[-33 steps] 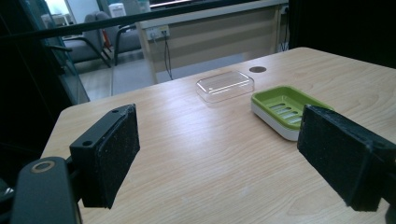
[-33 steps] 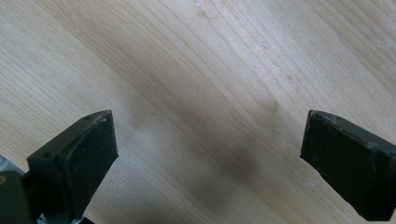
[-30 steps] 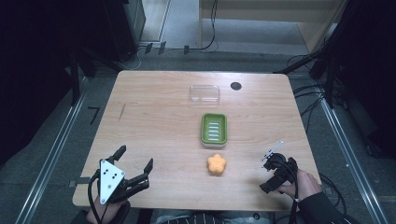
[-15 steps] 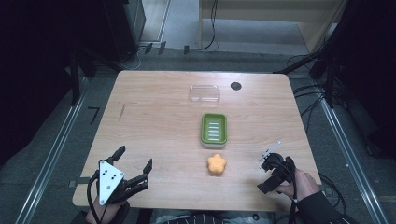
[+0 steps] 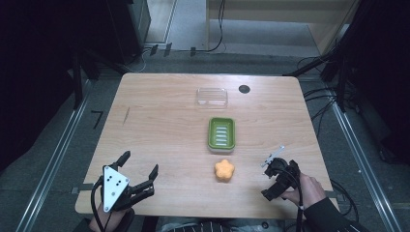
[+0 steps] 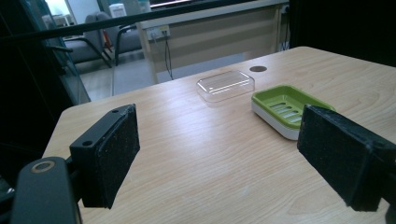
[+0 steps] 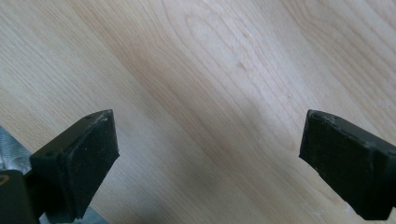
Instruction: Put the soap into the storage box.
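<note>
An orange flower-shaped soap (image 5: 224, 170) lies on the wooden table (image 5: 159, 121), just in front of a green soap dish (image 5: 221, 134) (image 6: 285, 105) with a ribbed floor. A clear plastic lid (image 5: 212, 97) (image 6: 225, 84) rests farther back. My left gripper (image 5: 139, 165) (image 6: 219, 158) hovers at the front left corner, open, with nothing between its jaws, aimed toward the dish and lid. My right gripper (image 5: 276, 180) (image 7: 208, 135) is held in a hand at the front right, open, tilted down over bare wood to the right of the soap.
A small black round grommet (image 5: 244, 89) (image 6: 258, 68) sits in the tabletop near the back edge, right of the lid. Metal rails (image 5: 58, 154) run along both sides of the table, and cables lie on the floor at the right.
The right gripper has drifted slightly left, toward the soap. The left gripper and the objects have stayed put.
</note>
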Motion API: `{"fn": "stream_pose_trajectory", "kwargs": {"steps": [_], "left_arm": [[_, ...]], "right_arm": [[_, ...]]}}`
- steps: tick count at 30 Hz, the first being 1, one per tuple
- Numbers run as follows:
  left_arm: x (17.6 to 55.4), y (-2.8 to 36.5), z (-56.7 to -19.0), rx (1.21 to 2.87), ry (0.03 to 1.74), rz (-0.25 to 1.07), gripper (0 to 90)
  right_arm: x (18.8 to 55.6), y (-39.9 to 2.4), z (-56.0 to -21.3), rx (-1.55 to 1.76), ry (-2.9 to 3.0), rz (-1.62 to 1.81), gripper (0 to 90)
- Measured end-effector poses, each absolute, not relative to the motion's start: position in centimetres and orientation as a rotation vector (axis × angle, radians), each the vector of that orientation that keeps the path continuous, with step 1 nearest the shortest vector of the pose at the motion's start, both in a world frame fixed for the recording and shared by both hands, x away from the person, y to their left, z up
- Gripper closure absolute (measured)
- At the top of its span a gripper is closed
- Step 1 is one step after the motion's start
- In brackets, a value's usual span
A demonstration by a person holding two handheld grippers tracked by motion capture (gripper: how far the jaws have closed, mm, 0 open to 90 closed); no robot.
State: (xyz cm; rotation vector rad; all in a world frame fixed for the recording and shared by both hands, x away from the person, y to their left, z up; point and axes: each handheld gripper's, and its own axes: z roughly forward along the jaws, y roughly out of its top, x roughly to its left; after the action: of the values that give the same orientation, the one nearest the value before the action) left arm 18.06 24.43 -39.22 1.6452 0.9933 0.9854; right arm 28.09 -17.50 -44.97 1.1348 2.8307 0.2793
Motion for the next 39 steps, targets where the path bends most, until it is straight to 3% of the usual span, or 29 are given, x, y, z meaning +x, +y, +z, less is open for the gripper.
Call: {"fn": "stream_pose_trajectory", "kwargs": {"steps": [39], "left_arm": [[18.0, 24.5, -39.2, 1.647, 0.997, 0.989, 13.0]], "right_arm": [[30.1, -10.6, -44.1, 0.901, 2.918, 0.312, 4.5]]}}
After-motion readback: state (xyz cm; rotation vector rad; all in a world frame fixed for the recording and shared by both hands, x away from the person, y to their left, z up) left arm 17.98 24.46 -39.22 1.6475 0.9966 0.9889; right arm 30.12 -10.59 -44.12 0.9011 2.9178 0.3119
